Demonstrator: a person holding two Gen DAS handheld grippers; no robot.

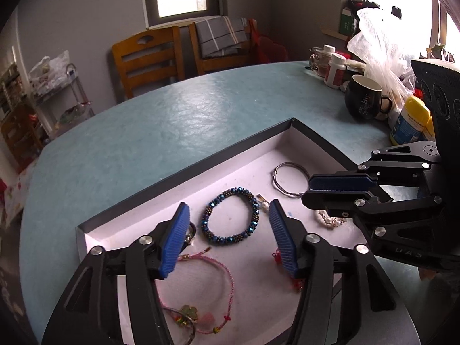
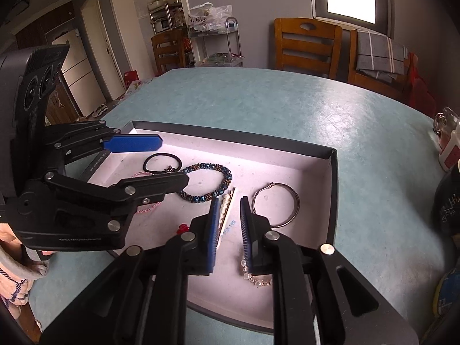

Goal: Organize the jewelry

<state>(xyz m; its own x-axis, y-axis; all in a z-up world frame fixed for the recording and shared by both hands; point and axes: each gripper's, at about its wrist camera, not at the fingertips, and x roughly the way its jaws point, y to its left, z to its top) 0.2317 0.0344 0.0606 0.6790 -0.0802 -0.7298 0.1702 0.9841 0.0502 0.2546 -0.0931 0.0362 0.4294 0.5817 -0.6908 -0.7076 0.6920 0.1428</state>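
Over tray (image 1: 184,169), left hand-held gripper (image 1: 230,224) spread wide w/ nothing held, right hand-held gripper (image 2: 228,215) partly spread, empty.

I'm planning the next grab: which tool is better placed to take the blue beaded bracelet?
Probably the left tool: it is open, with the blue beaded bracelet lying between its fingers in the box. The right tool, open narrowly, sits beside the silver bangle.
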